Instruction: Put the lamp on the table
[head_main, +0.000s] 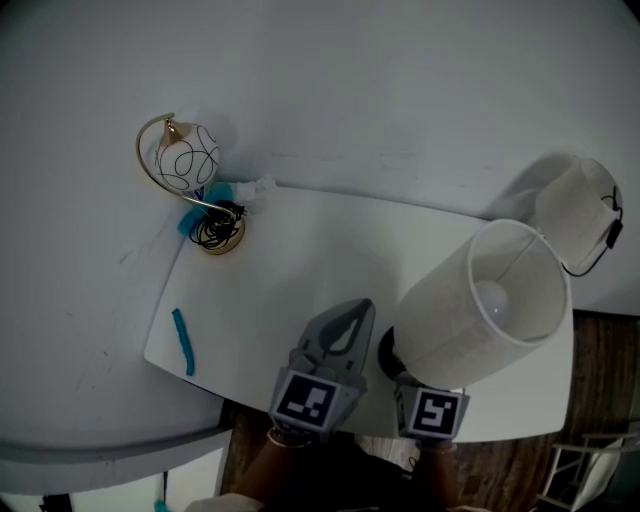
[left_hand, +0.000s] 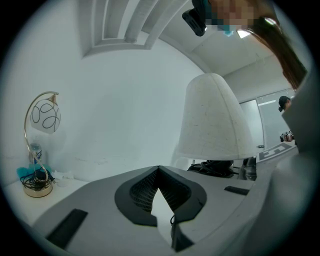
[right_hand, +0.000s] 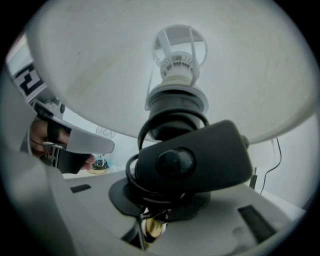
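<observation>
My right gripper (right_hand: 150, 226) is shut on the thin gold stem (right_hand: 151, 229) of a lamp (head_main: 490, 300) with a white drum shade. The lamp leans over the front right part of the white table (head_main: 300, 250). A black cord and plug (right_hand: 195, 160) are wound round the stem just above the jaws, under the bulb socket (right_hand: 176, 75). In the head view the shade hides the right gripper's (head_main: 403, 372) jaws. My left gripper (head_main: 364, 306) hovers beside it over the table's front middle, shut and holding nothing (left_hand: 159, 169). The shade (left_hand: 215, 120) stands to its right.
A small gold arc lamp with a patterned globe (head_main: 190, 165) stands at the table's far left corner, with teal scraps (head_main: 215, 193) beside it. A blue strip (head_main: 183, 342) lies near the left edge. Another white-shaded lamp (head_main: 575, 205) stands past the table's far right corner.
</observation>
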